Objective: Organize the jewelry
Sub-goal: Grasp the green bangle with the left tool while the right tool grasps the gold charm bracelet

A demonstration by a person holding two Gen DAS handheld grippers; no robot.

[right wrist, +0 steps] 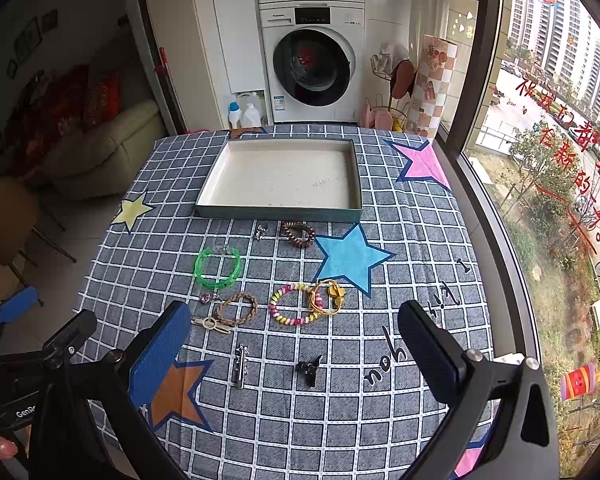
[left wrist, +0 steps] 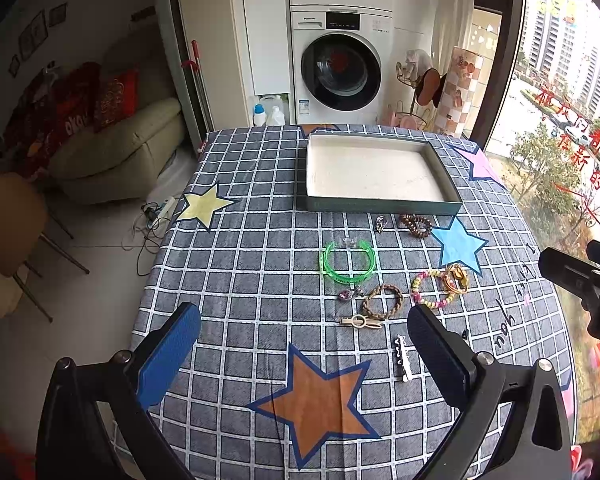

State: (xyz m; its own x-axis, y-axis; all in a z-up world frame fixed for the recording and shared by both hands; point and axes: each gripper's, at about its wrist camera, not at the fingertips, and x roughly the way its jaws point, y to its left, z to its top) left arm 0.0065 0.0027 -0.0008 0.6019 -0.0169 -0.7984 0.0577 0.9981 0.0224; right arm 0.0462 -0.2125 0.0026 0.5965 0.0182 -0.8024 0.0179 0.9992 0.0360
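Jewelry pieces scattered over the middle of the surface (right wrist: 400, 420), between the near edge and a shallow tray (right wrist: 279, 213) toward the far edge. Tray empty, pale inside, grey-green walls. Just before the tray's near wall: a brown coiled hair tie (right wrist: 298, 233) and, beside it to the left, a small silver trinket (right wrist: 259, 232). Closer in, a green open bangle (right wrist: 217, 267) with a small clear clip (right wrist: 221, 247) at its gap. Nearer again, in a rough row: a tiny pink charm (right wrist: 206, 298), a brown braided bracelet (right wrist: 237, 308), a pastel beaded bracelet (right wrist: 294, 309), and a yellow hair tie (right wrist: 327, 297) overlapping the beaded one's right side. A cream hair clip (right wrist: 213, 324) touching the braided bracelet's left end. Closest to the near edge: a silver barrette (right wrist: 240, 366) and a small black claw clip (right wrist: 309, 369), apart from each other.

Left gripper (left wrist: 304, 356) above the near part of the surface, jaws spread wide, holding nothing; silver barrette just inside its right finger. Right gripper (right wrist: 294, 354) likewise above the near edge, jaws wide apart and empty, with barrette and claw clip lying between the fingers in view.

Checked blue-grey tablecloth with coloured stars over the surface. Beyond the far edge, a washing machine (right wrist: 314, 68); a sofa (left wrist: 120, 152) off to the left; windows along the right.
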